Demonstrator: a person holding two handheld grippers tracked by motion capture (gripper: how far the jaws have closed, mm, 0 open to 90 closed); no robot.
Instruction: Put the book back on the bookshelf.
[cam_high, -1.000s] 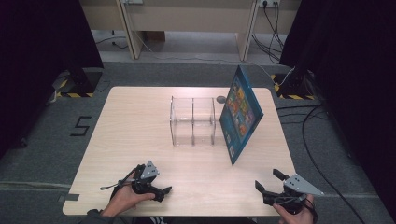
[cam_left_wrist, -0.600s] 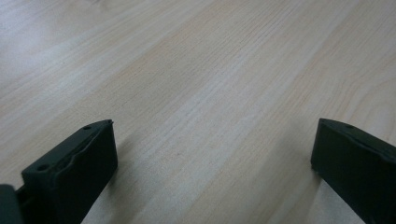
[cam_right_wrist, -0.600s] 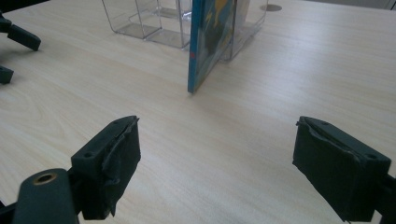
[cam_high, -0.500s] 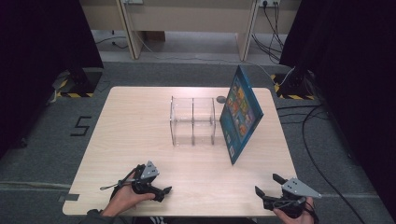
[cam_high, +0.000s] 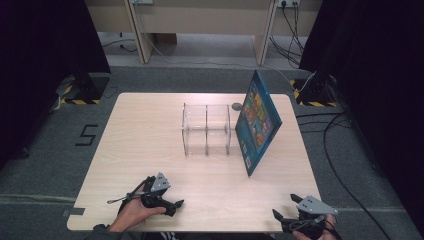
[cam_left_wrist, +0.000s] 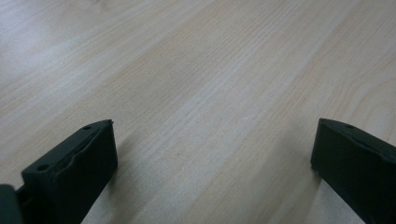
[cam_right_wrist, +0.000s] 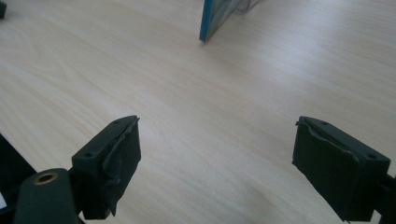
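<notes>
While both claws sit wide and empty at the near edge of the worktop (cam_high: 150, 130), left claw (cam_high: 175, 205) and right claw (cam_high: 278, 216), the picture book (cam_high: 257, 122) leans against the clear rack (cam_high: 206, 131) mid-table. Looks like the approach stage; next, a reach forward to the book's edge.

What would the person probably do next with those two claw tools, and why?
Probably move the right gripper forward toward the blue book, which leans on the clear rack. Both grippers rest open at the table's near edge, holding nothing; the left gripper lies farther away.
</notes>
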